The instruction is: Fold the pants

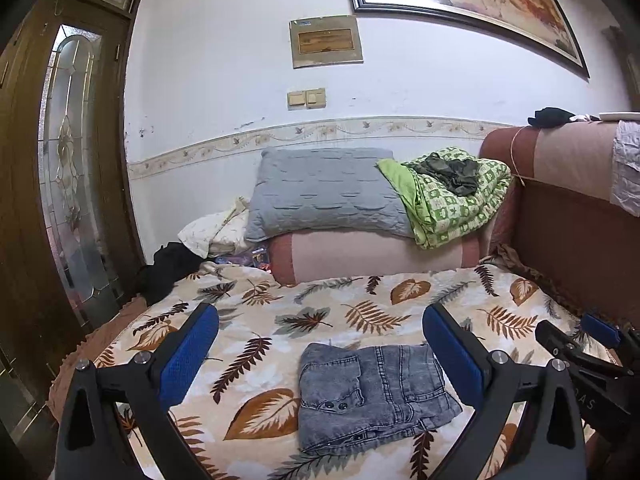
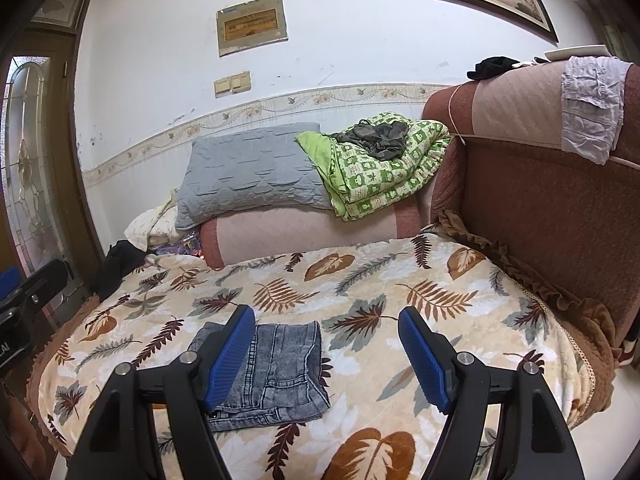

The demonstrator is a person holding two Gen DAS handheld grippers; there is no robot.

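Note:
Grey denim pants [image 1: 372, 394] lie folded into a compact rectangle on the leaf-patterned blanket [image 1: 272, 320]. My left gripper [image 1: 320, 356] is open and empty, held above the blanket with the pants between and just below its blue pads. In the right wrist view the pants [image 2: 280, 372] lie at lower left, partly behind my left finger. My right gripper [image 2: 326, 356] is open and empty, above the blanket to the right of the pants. It also shows at the right edge of the left wrist view [image 1: 592, 360].
A grey pillow [image 1: 324, 196] and a green patterned quilt [image 1: 452, 200] rest on a pink bolster [image 1: 372, 256] at the back. A red-brown sofa back [image 2: 540, 208] rises on the right. A black garment [image 1: 168, 268] lies at the blanket's left edge, near a wooden door [image 1: 60, 180].

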